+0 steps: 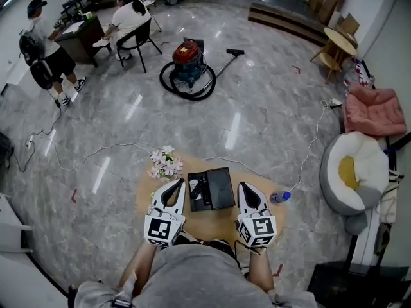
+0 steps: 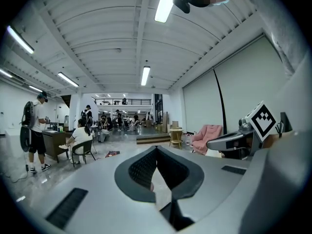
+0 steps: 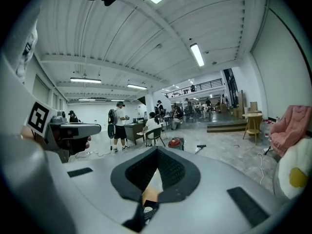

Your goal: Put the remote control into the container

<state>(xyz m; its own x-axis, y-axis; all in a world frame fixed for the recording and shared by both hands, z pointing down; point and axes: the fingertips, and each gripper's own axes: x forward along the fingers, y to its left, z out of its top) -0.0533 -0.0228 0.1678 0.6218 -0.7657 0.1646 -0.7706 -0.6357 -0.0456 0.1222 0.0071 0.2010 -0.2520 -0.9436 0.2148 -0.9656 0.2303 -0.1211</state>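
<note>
On the round wooden table [image 1: 217, 221], a black container [image 1: 218, 188] sits open at the middle, a little toward the far edge. The remote control [image 1: 197, 192] is a dark, slim bar lying along the container's left side and appears to rest inside it against the left wall. At this size it cannot be told for certain whether it is inside or just beside the wall. Its long axis runs from the table's near edge toward the far edge, parallel to that wall. Which end is the front cannot be made out.

The left gripper [image 1: 180, 182] hangs above the near-left part of the table, its tip beside the container's left wall. Its own view shows the jaws [image 2: 156, 148] closed together with nothing between them. The right gripper [image 1: 242, 185] hangs above the near-right part, just beside the container's right wall. Its jaws are likewise pressed together and empty [image 3: 157, 150].

Pale flowers [image 1: 165, 163] lie at the table's far-left edge, and a bottle [image 1: 280, 197] with a blue cap lies at its right edge.
</note>
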